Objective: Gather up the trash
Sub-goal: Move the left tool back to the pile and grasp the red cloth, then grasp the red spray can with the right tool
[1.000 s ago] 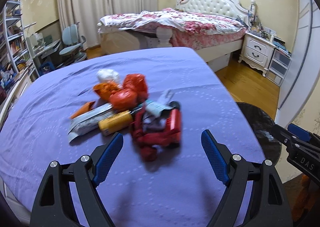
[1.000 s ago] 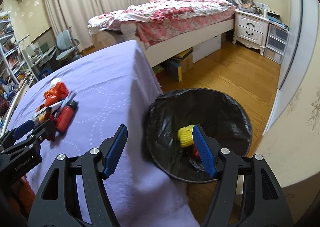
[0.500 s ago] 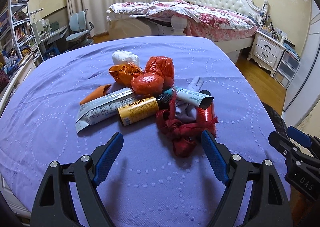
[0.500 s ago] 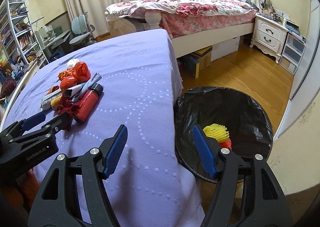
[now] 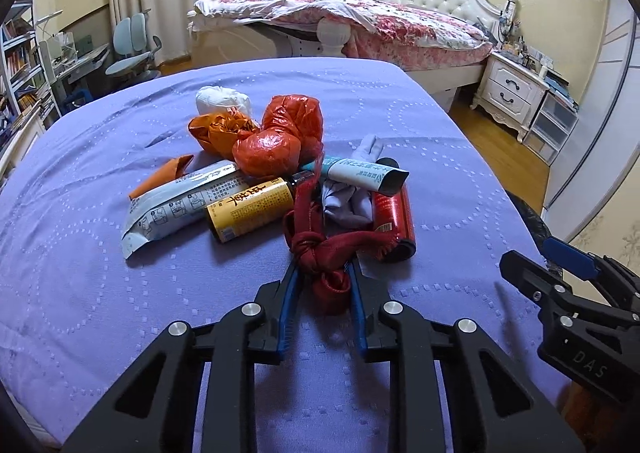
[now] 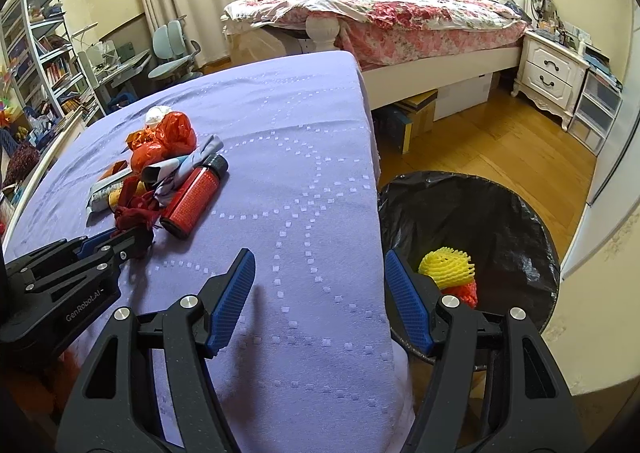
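A pile of trash lies on the purple-covered table (image 5: 100, 285): a knotted dark red cloth (image 5: 326, 253), a red can (image 5: 392, 215), a yellow bottle (image 5: 250, 209), a white wrapper (image 5: 176, 205), a tube (image 5: 360, 173), red and orange crumpled bags (image 5: 280, 133) and a white wad (image 5: 222, 101). My left gripper (image 5: 322, 273) is shut on the near end of the red cloth (image 6: 134, 215). My right gripper (image 6: 320, 273) is open and empty over the table's right edge, beside the black-lined trash bin (image 6: 516, 221), which holds yellow and red foam netting (image 6: 448, 267).
A bed (image 6: 400, 17) stands behind the table, a white nightstand (image 6: 552, 73) to its right. Shelves (image 6: 36, 65) and a desk with chair (image 6: 172, 53) stand at the left. Wooden floor (image 6: 480, 141) lies between bed and bin. The right gripper also shows in the left wrist view (image 5: 568, 293).
My left gripper has closed its jaws from wide open onto the red knotted cloth and moved closer to the pile. My right gripper has swung left from the bin toward the table.
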Motion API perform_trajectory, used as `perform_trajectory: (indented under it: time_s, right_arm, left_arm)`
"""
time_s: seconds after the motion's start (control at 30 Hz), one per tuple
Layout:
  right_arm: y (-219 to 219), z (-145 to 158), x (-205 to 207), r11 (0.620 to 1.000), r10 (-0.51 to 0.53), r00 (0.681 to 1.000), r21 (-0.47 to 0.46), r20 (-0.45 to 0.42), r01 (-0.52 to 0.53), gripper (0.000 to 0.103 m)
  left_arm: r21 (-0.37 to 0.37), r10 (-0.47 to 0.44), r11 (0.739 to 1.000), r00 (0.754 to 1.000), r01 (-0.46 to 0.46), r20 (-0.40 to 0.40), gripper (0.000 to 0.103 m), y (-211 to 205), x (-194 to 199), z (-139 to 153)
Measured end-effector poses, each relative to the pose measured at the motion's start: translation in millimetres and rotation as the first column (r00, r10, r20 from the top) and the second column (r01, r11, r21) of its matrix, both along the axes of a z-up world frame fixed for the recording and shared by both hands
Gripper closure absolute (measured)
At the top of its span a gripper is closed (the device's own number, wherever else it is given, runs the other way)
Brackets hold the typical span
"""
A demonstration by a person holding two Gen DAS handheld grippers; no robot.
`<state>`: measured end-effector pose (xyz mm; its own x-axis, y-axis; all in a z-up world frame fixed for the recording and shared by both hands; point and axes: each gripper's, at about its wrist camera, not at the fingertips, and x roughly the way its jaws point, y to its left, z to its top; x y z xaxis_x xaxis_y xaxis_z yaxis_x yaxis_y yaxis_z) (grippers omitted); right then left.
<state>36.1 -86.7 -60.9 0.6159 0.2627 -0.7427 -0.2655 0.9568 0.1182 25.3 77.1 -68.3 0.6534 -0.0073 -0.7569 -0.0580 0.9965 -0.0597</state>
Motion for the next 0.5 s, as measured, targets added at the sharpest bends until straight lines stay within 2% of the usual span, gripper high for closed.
perform_trajectory:
  time_s: [0.2,0.5]
  right_arm:
    - [7.8,1.8,-2.9,1.000,0.021,1.000,-0.004,0.004,-0.021,0.037]
    - [34.3,9.1,-3.1,0.997,0.071,0.997,-0.005,0.019,-0.071,0.037]
  left_arm:
    - [-0.008,0.005,1.000,1.000,-0.005,0.009,0.079,6.8,-10.2,3.9]
    - [0.015,0.061,0.998,0.997,-0.061,0.052,0.079,33.3,-26.8,14.0]
